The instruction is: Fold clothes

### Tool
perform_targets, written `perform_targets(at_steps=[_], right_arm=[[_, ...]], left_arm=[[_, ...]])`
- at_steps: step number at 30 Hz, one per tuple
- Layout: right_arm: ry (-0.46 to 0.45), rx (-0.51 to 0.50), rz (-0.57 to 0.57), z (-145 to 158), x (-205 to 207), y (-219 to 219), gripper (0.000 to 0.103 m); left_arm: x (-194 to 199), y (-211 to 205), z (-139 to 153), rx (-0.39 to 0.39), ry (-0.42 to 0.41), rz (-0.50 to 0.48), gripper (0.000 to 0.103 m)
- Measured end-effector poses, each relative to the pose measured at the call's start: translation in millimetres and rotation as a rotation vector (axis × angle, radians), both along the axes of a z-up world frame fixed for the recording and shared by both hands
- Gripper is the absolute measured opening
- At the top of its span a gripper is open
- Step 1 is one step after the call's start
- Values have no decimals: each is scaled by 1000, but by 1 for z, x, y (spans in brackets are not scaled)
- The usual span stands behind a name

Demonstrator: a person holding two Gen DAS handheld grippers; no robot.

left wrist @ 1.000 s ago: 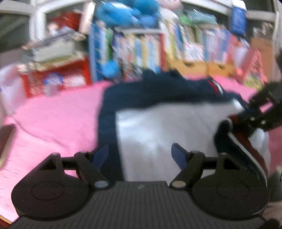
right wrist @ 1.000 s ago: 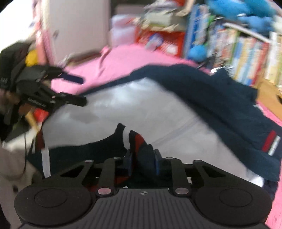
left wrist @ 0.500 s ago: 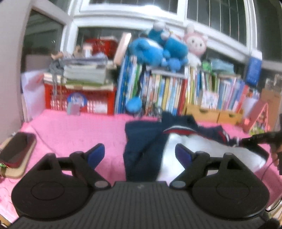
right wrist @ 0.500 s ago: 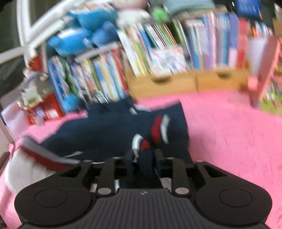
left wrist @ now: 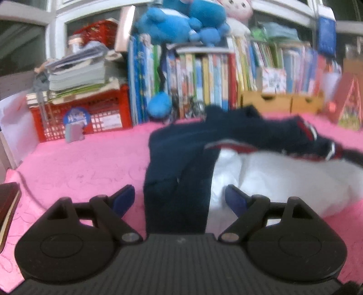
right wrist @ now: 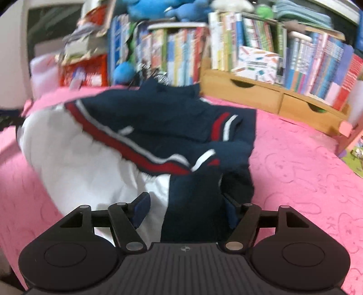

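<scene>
A navy and white jacket [left wrist: 181,163] with red and white stripes lies on the pink cloth [left wrist: 79,163]. Its navy sleeve is folded across the white body. My left gripper [left wrist: 180,199] is open at the jacket's near left edge, its blue pads either side of the navy panel. In the right wrist view the jacket [right wrist: 158,127] lies bunched, striped hem on top. My right gripper [right wrist: 187,208] is open, with a navy fold between its pads. The tip of the right gripper [left wrist: 354,156] shows at the far right in the left wrist view.
Shelves of books [left wrist: 204,74] with blue plush toys [left wrist: 181,20] on top stand behind the bed. A red crate [left wrist: 79,113] with stacked papers is at back left. Wooden drawers [right wrist: 272,95] line the back right. A dark book [left wrist: 6,208] lies at the left edge.
My right gripper carried the sleeve across the jacket and has opened, letting it go. My left gripper stayed open and drew back toward the jacket's near left edge.
</scene>
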State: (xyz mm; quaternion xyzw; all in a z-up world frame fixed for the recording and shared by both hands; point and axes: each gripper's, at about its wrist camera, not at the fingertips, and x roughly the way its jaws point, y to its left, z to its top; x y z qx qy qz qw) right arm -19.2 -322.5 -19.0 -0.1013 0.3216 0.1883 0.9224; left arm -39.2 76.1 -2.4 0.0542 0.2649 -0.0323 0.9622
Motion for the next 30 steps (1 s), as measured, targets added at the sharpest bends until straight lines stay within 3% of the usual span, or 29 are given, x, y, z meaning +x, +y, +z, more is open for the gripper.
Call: perform_targets(at_steps=[6, 10, 13, 19, 23, 25, 27, 30], right_arm=[[-69, -89, -62, -11, -11, -10, 68], [-90, -146, -208, -13, -10, -43, 72], [-104, -90, -244, -2, -17, -58, 73], [-179, -53, -74, 14, -12, -15, 72], [-179, -88, 11, 3, 6, 21, 70], [-166, -128, 32, -6, 16, 33, 66], [-170, -182, 12, -14, 22, 37, 58], [-192, -230, -96, -16, 25, 23, 58]], left_arm=[[-3, 0, -24, 130, 93, 65, 89], [-15, 8, -20, 156, 106, 50, 89], [-21, 13, 2, 124, 85, 29, 87], [5, 9, 38, -36, -6, -80, 87], [44, -14, 20, -53, 27, -70, 86], [55, -24, 5, -2, 50, -45, 84], [61, -30, -12, 81, 94, -1, 83], [59, -18, -27, 105, 84, 33, 86]])
